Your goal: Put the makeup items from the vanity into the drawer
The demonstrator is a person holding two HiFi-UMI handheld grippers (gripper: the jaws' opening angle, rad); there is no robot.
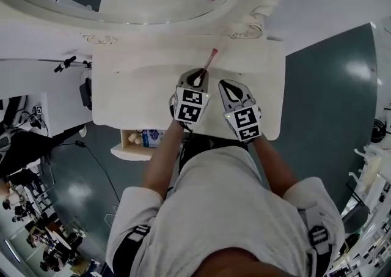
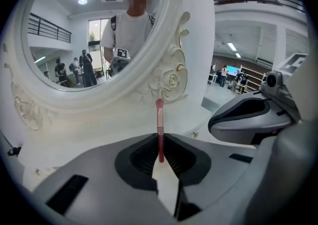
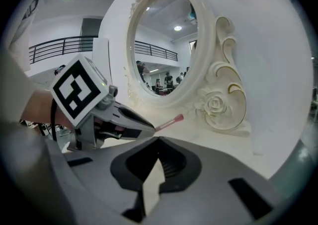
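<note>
my left gripper is clamped on the lower end of a thin pink brush, which sticks out ahead of the jaws, seemingly lifted clear of the vanity, its tip toward the mirror. i judge it light and stiff, but slim and smooth, so it could swivel or slip in the pads; a hold nearer the middle would be steadier. my right gripper is closed on nothing, just beside the left. the drawer stands open below the vanity's front edge, to my left; in it i see a blue-and-white pack and something pale and round, no more than that
</note>
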